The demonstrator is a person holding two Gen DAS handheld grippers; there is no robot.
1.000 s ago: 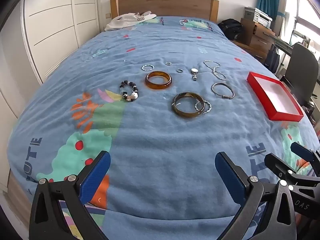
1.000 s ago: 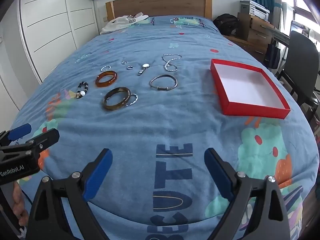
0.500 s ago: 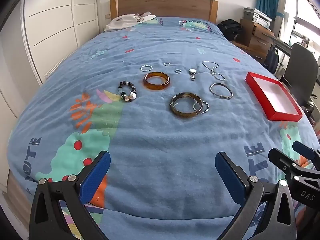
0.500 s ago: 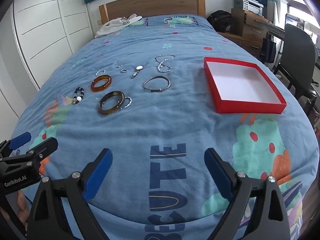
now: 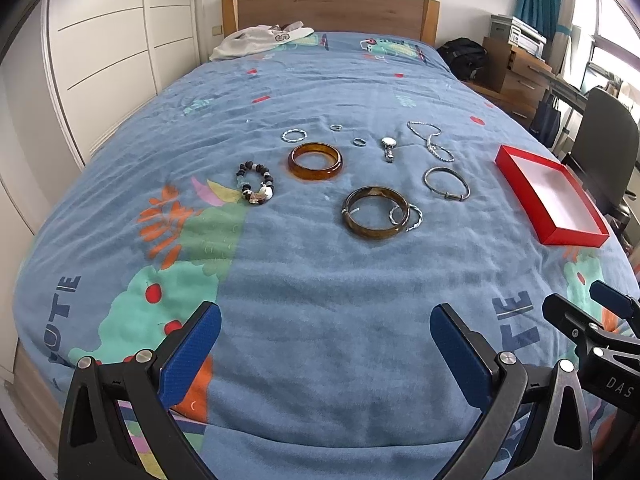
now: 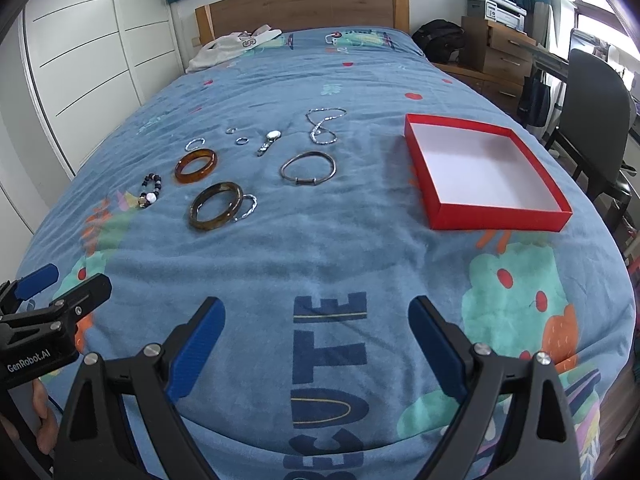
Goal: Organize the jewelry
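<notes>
Several jewelry pieces lie on the blue bedspread: an amber bangle (image 5: pixel 315 161) (image 6: pixel 196 166), a dark brown bangle (image 5: pixel 376 212) (image 6: pixel 216 205) touching a twisted silver ring (image 5: pixel 412 216), a bead bracelet (image 5: pixel 255 183), a silver bangle (image 5: pixel 446 183) (image 6: pixel 308 168), a watch (image 5: pixel 388 146), a silver chain (image 5: pixel 430 144). An empty red box (image 5: pixel 550 194) (image 6: pixel 484 170) lies to the right. My left gripper (image 5: pixel 326 354) and right gripper (image 6: pixel 316 342) are open and empty, above the near end of the bed, well short of the jewelry.
A white garment (image 5: pixel 260 40) lies by the wooden headboard (image 5: pixel 328 10). White wardrobes (image 5: pixel 112 60) stand at the left. A black chair (image 6: pixel 592 112), a wooden dresser (image 6: pixel 500 56) and a black bag (image 6: pixel 440 42) stand to the right of the bed.
Both grippers have drawn back and risen slightly, so the jewelry and box look a little farther away. Nothing on the bed has moved.
</notes>
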